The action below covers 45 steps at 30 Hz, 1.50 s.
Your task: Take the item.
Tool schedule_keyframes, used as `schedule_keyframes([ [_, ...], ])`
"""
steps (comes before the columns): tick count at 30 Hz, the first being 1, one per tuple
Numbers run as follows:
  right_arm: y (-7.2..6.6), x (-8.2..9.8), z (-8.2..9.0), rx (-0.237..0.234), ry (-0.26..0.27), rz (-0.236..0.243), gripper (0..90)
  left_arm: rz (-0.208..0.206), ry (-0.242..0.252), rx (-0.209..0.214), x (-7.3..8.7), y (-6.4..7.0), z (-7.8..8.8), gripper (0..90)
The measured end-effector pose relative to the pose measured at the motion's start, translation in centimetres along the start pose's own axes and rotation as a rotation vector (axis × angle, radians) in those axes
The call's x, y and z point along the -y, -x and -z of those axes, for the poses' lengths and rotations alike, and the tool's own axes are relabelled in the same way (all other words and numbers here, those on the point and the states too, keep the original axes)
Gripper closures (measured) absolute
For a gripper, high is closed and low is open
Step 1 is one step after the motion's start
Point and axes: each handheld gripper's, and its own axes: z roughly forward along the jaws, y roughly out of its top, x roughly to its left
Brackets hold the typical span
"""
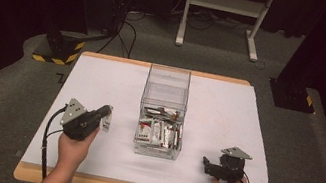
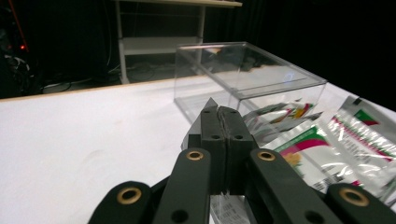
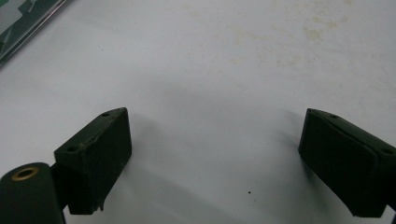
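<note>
Left gripper (image 1: 104,118) holds a packet (image 1: 106,124) by its edge; in the left gripper view the jaws stand pressed together with a sliver of foil poking out above the tips and more of the packet (image 2: 229,205) hanging below them. It sits lifted over the left half of the table (image 1: 216,182), near the front edge, just left of the clear box (image 1: 163,112). Step in hand, by my reading: carrying a picked packet toward the box, which stands at the table's middle and already has many like packets (image 1: 160,131) heaped at its near end. Next move calls for raising the packet over the box's left wall, centring it above the open top, then parting the jaws; a low approach would likely catch the rim. Right gripper (image 1: 211,167) rests on the table near the front right corner, jaws spread wide, nothing between them but bare tabletop.
</note>
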Motion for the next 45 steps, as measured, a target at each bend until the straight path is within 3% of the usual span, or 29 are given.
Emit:
schedule_keyframes([
  [19,0.0,0.0,0.0,0.001,-0.001,0.001,9.4,0.011,-0.042,-0.054,1.4,-3.9,0.1,89.2],
  [30,0.0,0.0,0.0,0.000,0.000,0.000,9.4,0.025,-0.072,-0.078,1.8,-6.3,-1.2,89.2],
  [34,0.0,0.0,0.0,0.000,0.000,0.000,9.4,0.034,-0.072,-0.081,1.9,-6.7,-1.5,89.1],
  [38,0.0,0.0,0.0,0.001,-0.001,0.001,9.4,0.016,-0.084,-0.105,2.0,-7.0,-2.3,89.2],
  [45,0.0,0.0,0.0,0.000,0.000,0.000,9.3,0.013,-0.095,-0.103,1.8,-7.3,-3.5,89.2],
])
